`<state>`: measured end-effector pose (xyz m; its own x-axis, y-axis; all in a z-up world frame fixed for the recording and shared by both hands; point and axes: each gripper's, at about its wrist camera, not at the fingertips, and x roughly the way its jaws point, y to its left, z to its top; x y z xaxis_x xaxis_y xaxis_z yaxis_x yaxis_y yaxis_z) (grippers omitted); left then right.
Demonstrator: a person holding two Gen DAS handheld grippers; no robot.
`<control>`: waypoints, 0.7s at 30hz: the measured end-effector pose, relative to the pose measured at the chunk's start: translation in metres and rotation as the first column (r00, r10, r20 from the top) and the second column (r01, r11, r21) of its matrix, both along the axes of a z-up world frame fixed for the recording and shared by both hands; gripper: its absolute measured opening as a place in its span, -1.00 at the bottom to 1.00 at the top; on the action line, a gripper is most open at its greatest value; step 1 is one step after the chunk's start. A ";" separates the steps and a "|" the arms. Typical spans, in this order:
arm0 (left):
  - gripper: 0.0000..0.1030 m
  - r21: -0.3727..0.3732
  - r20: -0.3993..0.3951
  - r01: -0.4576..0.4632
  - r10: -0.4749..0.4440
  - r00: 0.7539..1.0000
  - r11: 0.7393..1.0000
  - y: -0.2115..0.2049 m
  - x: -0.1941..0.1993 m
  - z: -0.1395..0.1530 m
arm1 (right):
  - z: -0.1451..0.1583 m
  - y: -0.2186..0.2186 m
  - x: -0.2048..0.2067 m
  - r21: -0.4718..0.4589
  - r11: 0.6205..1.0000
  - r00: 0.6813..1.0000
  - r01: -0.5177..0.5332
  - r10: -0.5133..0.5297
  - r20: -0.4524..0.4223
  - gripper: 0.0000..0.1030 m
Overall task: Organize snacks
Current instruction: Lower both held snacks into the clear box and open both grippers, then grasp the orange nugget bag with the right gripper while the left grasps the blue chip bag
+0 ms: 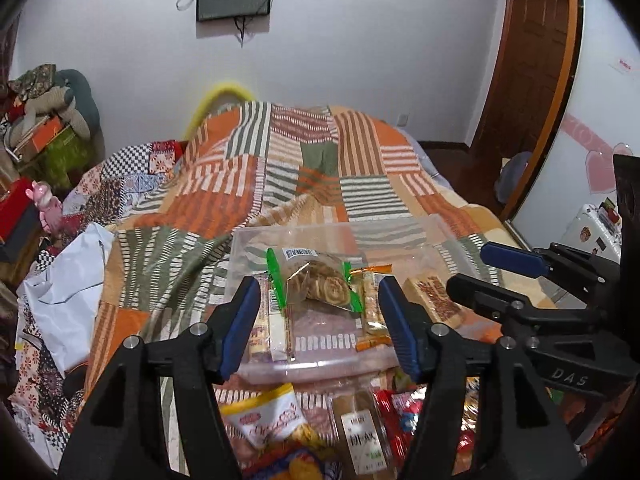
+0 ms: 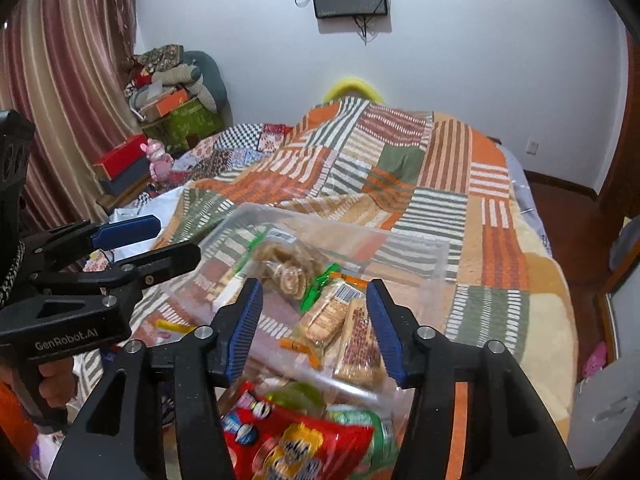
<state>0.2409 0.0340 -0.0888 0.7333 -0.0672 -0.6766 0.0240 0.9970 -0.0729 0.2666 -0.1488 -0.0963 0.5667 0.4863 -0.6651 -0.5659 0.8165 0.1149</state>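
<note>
A clear plastic bin (image 1: 248, 240) (image 2: 444, 252) stands on the bed and holds several snacks: a green-edged bag of swirl biscuits (image 1: 320, 284) (image 2: 288, 272), cracker packs (image 1: 268, 332) (image 2: 326, 314) and a brown bar (image 1: 436, 300) (image 2: 358, 336). My left gripper (image 1: 320, 320) is open and empty, just in front of the bin. My right gripper (image 2: 314, 320) is open and empty at the bin's near edge; it also shows in the left wrist view (image 1: 476, 272). Loose snack packs lie below: a red bag (image 2: 288, 440), a yellow-white bag (image 1: 268, 420) and a brown pack (image 1: 360, 436).
A striped patchwork quilt (image 1: 320, 160) (image 2: 440, 180) covers the bed. A white plastic bag (image 1: 68, 296) lies at the left. Boxes and soft toys (image 2: 176, 104) pile up by the curtain (image 2: 60, 100). A wooden door (image 1: 532, 60) is at the right.
</note>
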 end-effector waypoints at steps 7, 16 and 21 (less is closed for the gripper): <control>0.45 0.015 0.084 -0.016 0.015 0.996 1.000 0.000 -0.054 0.022 | 0.016 -0.018 -0.040 0.023 1.000 0.998 0.008 -0.009 0.061 0.20; 0.75 0.063 0.135 -0.022 0.014 0.991 0.998 -0.002 -0.123 0.023 | 0.003 -0.037 -0.093 0.023 0.999 0.997 0.031 -0.032 0.076 0.62; 0.78 0.065 0.113 -0.028 0.020 0.993 0.998 -0.001 -0.149 0.005 | -0.018 -0.041 -0.112 0.006 0.998 0.998 0.056 -0.056 0.035 0.65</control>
<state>0.0923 0.0327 -0.0833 0.8058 -0.0063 -0.5922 0.0042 1.0000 -0.0049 0.1546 -0.1900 -0.1145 0.6160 0.4570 -0.6417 -0.5233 0.8462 0.1003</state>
